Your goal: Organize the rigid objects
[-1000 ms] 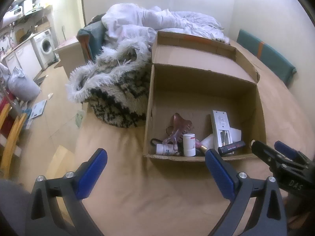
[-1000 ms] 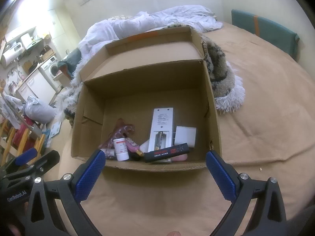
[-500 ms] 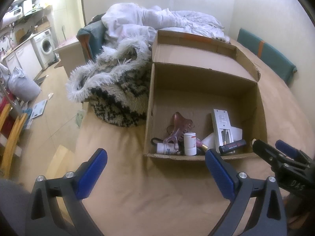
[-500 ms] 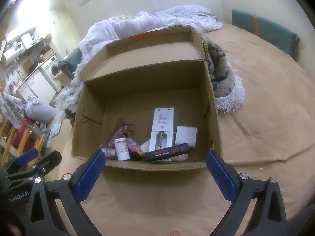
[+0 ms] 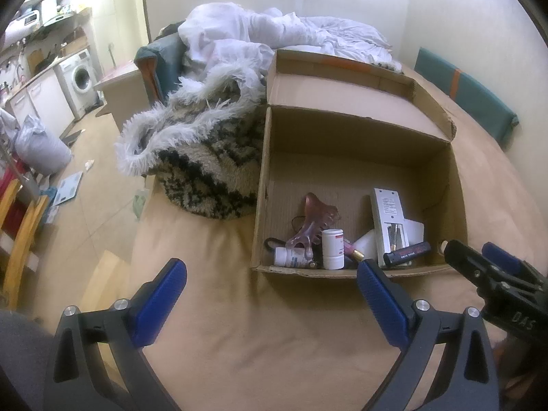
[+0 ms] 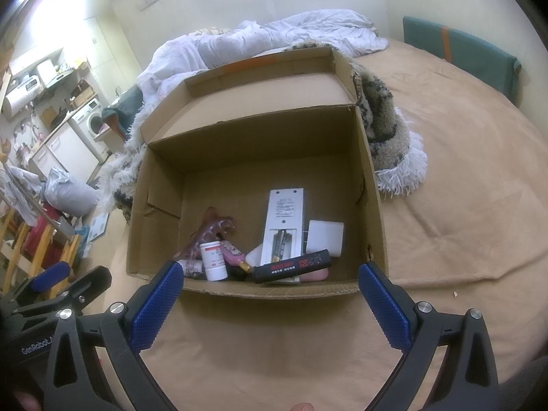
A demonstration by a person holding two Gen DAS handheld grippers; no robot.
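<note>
Both grippers hang wide open and empty short of the cardboard box point(image 6: 371, 205); the black tube point(image 6: 291, 266) lies crosswise against its near wall, straight ahead of the right gripper point(image 6: 270, 294); the left gripper point(image 5: 270, 294) sits farther left.

Bed with tan cover, box and bedding on it

The bed point(image 6: 462, 205) carried an open cardboard box point(image 6: 371, 185) at the centre, resting directly on its tan cover. A shaggy patterned blanket point(image 5: 205, 171) lay against the box at 10 o'clock in the left wrist view, white bedding point(image 5: 274, 30) was heaped at 12 o'clock, and a teal cushion point(image 6: 459, 48) sat at 2 o'clock.
</note>
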